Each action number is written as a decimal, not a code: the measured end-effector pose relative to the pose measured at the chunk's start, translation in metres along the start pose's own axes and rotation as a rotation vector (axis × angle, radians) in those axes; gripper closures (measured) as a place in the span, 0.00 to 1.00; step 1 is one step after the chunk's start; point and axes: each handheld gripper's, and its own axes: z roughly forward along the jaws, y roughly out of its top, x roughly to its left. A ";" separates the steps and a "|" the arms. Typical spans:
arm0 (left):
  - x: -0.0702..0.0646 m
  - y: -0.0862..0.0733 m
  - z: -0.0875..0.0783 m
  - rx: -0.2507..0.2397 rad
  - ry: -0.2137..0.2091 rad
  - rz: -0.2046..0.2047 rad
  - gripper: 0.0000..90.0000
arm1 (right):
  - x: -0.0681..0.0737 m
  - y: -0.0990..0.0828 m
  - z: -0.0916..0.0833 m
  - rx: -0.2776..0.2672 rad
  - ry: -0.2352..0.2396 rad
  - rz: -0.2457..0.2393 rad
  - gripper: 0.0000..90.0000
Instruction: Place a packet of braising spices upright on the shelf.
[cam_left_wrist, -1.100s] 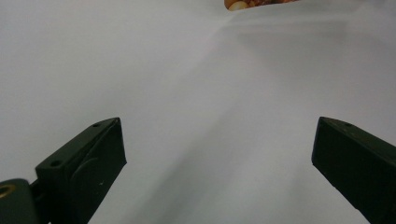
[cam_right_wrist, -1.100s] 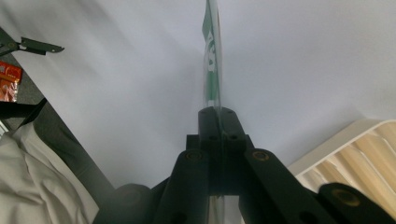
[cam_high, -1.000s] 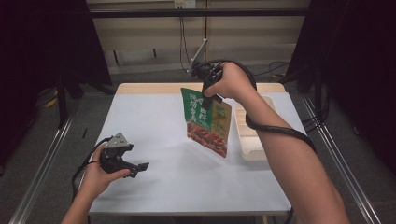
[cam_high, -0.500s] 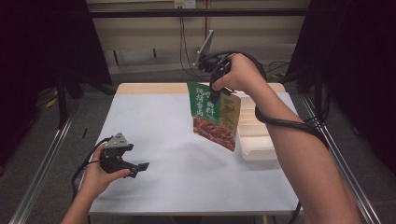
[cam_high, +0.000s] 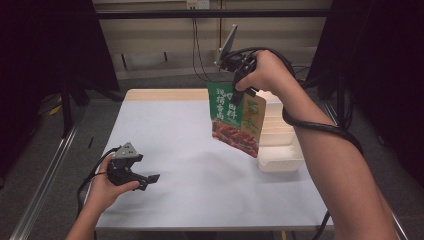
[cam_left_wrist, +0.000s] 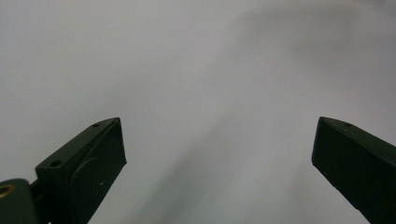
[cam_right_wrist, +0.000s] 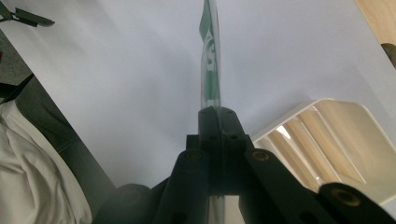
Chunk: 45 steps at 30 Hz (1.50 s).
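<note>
Lifted higher and carried toward the right edge, the snack pouch (cam_high: 236, 117) hangs from my right gripper (cam_high: 239, 82), jaws clamped on its top. It is not yet in the white tray (cam_high: 280, 155); my left gripper (cam_high: 145, 178) rests near the front-left corner of the surface (cam_high: 175, 130), jaws apart.

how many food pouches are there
1: the pouch hangs above the table's right side, pinched at its top by the right gripper, beside the white tray.

Your high view looks forward and down over the whole surface (cam_high: 200, 150). Left gripper view sits close above it. Right gripper view looks down, sharing the white tray (cam_right_wrist: 336, 140).
</note>
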 end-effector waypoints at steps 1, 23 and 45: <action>0.000 0.000 0.000 0.000 0.000 0.000 0.03 | 0.000 0.000 0.000 0.000 0.000 0.000 1.00; -0.001 -0.001 0.001 0.009 0.009 -0.002 0.03 | -0.021 -0.026 -0.026 -0.007 -0.001 0.054 1.00; -0.002 0.000 0.001 0.019 0.010 0.001 0.03 | -0.036 -0.051 -0.029 0.007 -0.022 0.083 1.00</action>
